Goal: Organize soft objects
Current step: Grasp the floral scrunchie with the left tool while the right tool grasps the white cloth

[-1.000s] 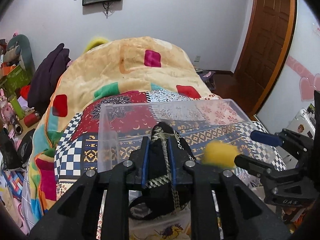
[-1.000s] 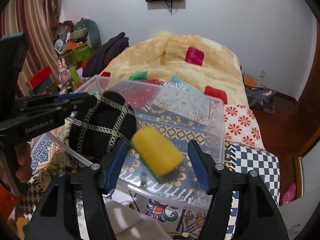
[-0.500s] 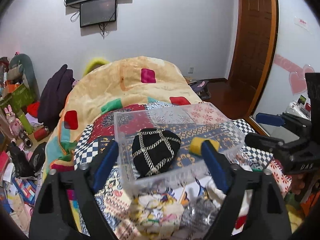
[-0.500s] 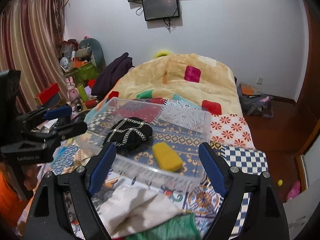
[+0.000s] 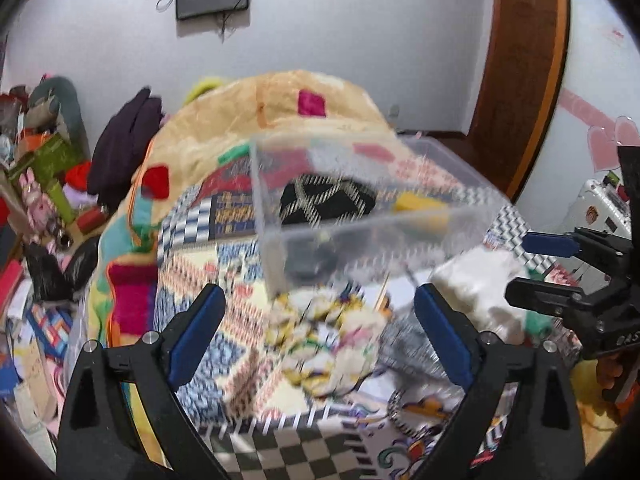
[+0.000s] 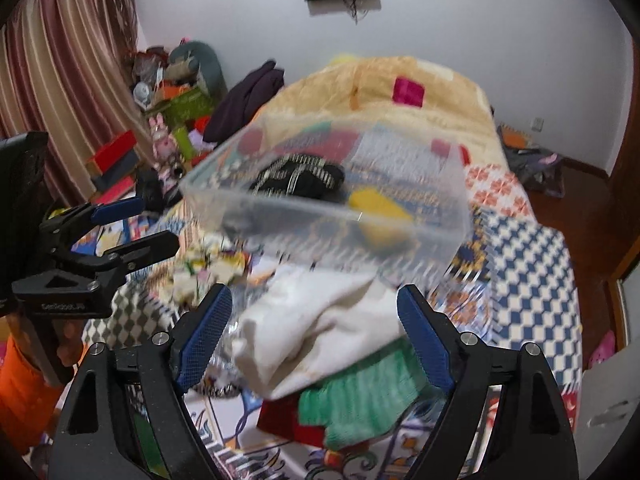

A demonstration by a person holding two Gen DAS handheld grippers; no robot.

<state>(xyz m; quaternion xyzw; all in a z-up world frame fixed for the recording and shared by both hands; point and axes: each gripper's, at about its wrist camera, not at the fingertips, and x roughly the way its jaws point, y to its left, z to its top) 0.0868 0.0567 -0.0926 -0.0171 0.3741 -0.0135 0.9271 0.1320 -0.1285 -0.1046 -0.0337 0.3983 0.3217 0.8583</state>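
Both views are motion-blurred. The left gripper [image 5: 318, 330] has its jaws spread wide with nothing between the blue pads; below it lies a pile of small yellow-and-white soft items [image 5: 320, 336] on the patterned bed cover [image 5: 224, 344]. The right gripper [image 6: 316, 338] is likewise spread wide and holds nothing; it hovers above a cream cloth [image 6: 320, 332], which rests partly on a green cloth [image 6: 360, 396]. A clear plastic bin [image 6: 320, 216] sits on the bed just beyond both grippers. Inside the bin, a black item with a metallic lattice pattern [image 6: 298, 180] lies toward the left side, and a yellow sponge [image 6: 378, 204] lies just beside it toward the right; whether the two touch cannot be told. In the left wrist view the bin [image 5: 360, 236] shows the same contents, the black item [image 5: 328, 200] and the sponge [image 5: 416, 204], and the right gripper [image 5: 556, 268] appears at the right edge. A beige blanket with coloured squares [image 6: 400, 92] covers the far part of the bed.
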